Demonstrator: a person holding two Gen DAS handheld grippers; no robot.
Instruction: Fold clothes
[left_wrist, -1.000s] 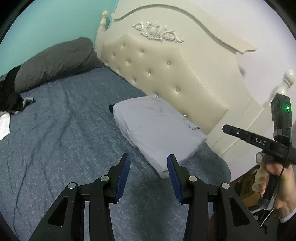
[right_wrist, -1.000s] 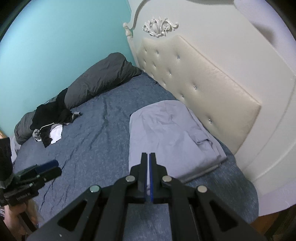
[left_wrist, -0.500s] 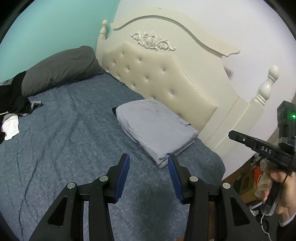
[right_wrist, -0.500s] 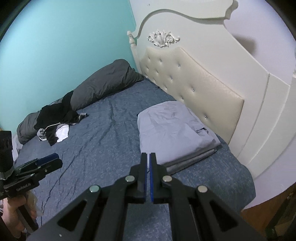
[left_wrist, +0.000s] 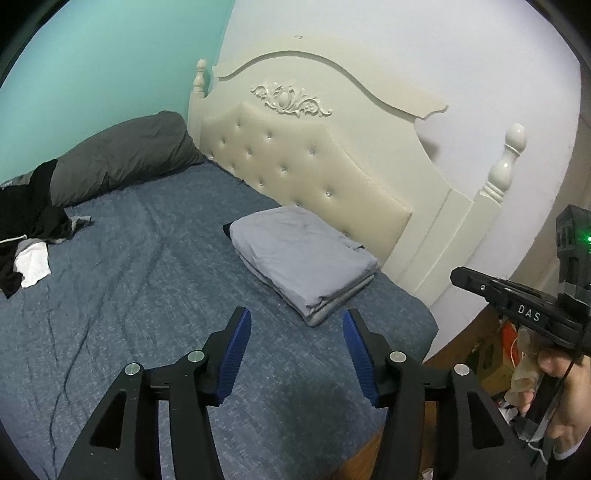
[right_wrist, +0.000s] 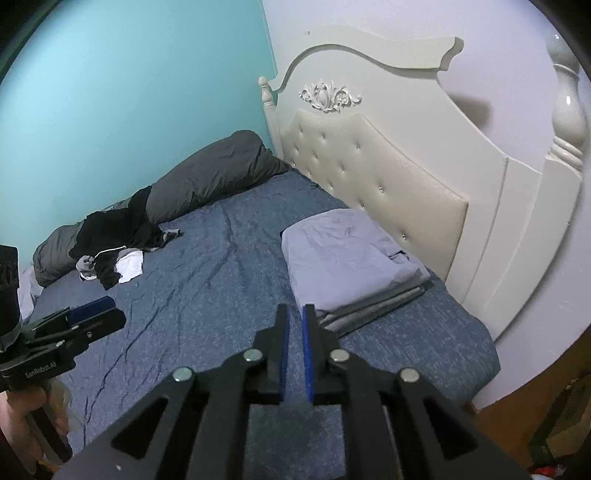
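A folded stack of clothes (left_wrist: 303, 251), pale lavender on top of grey layers, lies on the blue bed by the headboard; the right wrist view shows the stack (right_wrist: 347, 254) too. My left gripper (left_wrist: 296, 317) hangs above the bed, short of the stack, with its jaws opening and nothing between the blue pads. My right gripper (right_wrist: 295, 310) is also back from the stack. Its jaws are opening with a narrow gap between them and nothing in it. An unfolded heap of black and white clothes (left_wrist: 29, 236) lies at the far left of the bed.
A grey pillow (left_wrist: 122, 155) lies along the teal wall. The cream tufted headboard (left_wrist: 314, 162) stands behind the stack. The blue sheet (left_wrist: 129, 295) is wrinkled. Past the bed's right edge are wooden floor and clutter (left_wrist: 491, 354). A hand (left_wrist: 554, 387) grips the right gripper's handle.
Both grippers have drawn back and up from the folded stack, which now looks smaller. The left jaws have widened. The right jaws, shut before, now show a small gap.
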